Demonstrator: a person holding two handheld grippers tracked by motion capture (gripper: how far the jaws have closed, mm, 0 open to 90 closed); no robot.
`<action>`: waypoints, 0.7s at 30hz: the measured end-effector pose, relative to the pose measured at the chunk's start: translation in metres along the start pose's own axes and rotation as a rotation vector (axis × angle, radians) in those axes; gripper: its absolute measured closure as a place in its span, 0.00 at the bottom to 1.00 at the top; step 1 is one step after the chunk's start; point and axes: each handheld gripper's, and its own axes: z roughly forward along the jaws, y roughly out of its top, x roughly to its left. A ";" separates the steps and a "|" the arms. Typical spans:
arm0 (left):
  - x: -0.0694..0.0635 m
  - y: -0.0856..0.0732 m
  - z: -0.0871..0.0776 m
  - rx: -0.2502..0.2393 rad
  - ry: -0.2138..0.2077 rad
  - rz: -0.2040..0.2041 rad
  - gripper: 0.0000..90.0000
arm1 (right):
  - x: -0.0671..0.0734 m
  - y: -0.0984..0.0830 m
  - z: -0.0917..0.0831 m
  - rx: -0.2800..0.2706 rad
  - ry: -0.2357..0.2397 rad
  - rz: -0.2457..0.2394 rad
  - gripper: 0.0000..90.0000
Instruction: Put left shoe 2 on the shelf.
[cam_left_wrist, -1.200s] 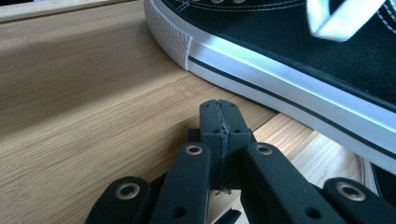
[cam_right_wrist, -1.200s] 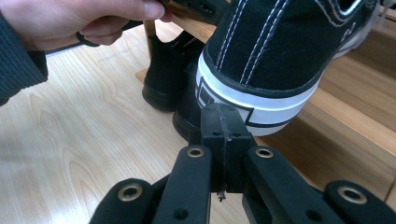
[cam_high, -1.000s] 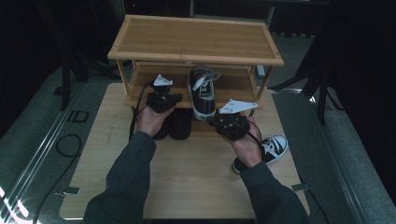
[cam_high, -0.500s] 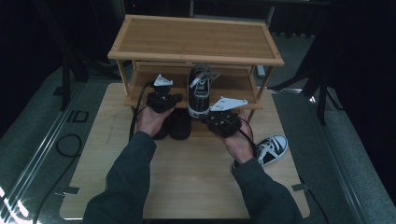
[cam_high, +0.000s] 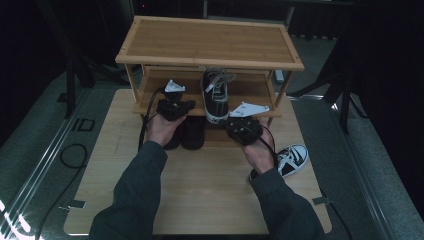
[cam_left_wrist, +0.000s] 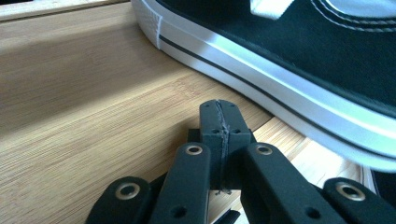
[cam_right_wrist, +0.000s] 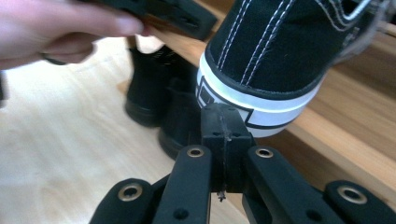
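A black-and-white sneaker stands on the middle shelf of a bamboo shoe rack. My left gripper rests at that shelf's front edge, just left of the sneaker, jaws shut with nothing between them. In the left gripper view its tips lie over the shelf board beside the sneaker's white sole. My right gripper is shut and empty. It sits just in front of the sneaker's heel, with its tips close to the white heel band.
A second matching sneaker lies on the table by the right wrist. A pair of black shoes stands under the rack, and shows again as black shoes in the right gripper view. The wooden tabletop stretches toward the person.
The right gripper has edged slightly left, closer to the sneaker's heel. The left hand has stayed put.
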 end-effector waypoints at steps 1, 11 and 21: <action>0.000 0.000 0.000 0.000 0.000 0.000 1.00 | -0.002 0.000 0.001 0.000 -0.018 0.004 1.00; 0.000 0.000 0.000 0.002 0.002 0.000 1.00 | 0.001 0.006 0.011 -0.016 0.010 0.012 1.00; 0.000 0.000 0.000 -0.004 -0.003 -0.005 1.00 | 0.000 0.011 0.023 -0.004 -0.017 0.015 1.00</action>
